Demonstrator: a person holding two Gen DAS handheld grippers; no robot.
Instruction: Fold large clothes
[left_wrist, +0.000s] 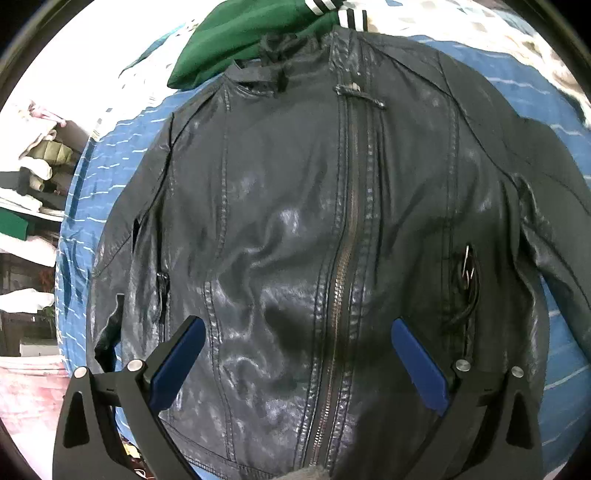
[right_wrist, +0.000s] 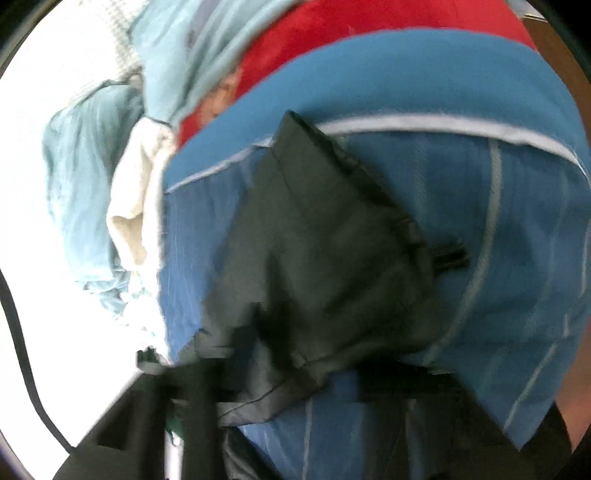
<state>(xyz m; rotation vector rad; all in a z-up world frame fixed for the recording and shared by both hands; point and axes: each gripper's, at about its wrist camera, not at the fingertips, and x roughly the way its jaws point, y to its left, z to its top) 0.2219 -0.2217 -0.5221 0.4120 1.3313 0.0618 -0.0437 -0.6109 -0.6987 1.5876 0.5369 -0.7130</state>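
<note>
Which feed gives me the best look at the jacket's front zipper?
Left wrist view: the zipper runs down the black jacket, laid flat between the open left tongs. The right wrist view is blurred and shows only a dark sleeve-like piece, no zipper.

A home bedroom is showing here: a blue striped bedspread (left_wrist: 110, 192) is covering a bed, loose clothes (right_wrist: 92, 184) are piling up beside it, and shelves (left_wrist: 33, 177) are holding folded laundry at the side.
</note>
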